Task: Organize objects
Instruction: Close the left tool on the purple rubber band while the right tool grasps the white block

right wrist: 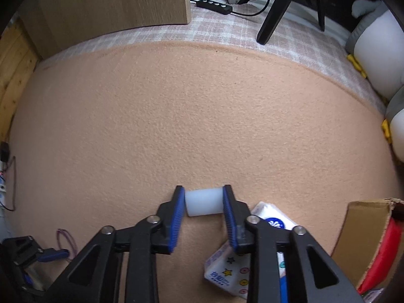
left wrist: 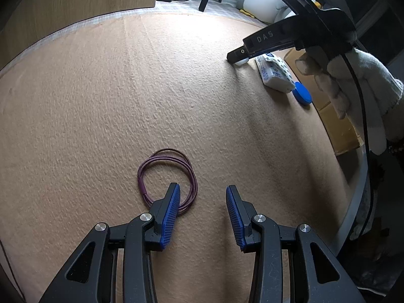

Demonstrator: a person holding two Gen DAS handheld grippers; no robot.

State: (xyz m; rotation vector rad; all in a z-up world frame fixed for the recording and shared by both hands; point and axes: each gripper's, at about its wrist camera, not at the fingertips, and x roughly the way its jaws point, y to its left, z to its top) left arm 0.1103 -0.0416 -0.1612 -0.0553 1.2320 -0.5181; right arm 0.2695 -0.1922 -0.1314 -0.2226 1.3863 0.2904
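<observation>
Home bedroom: blanket (right wrist: 202,116), plush penguin (right wrist: 378,58), power strip (right wrist: 214,5).

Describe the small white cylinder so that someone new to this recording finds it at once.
Start from the tan felt mat covering the surface. Near its right side lies a patterned tissue pack beside a brown cardboard box. The small white plastic cylinder lies on its side just beyond that pack, between the blue pads of the right gripper; it alone is plain white and unprinted.
</observation>
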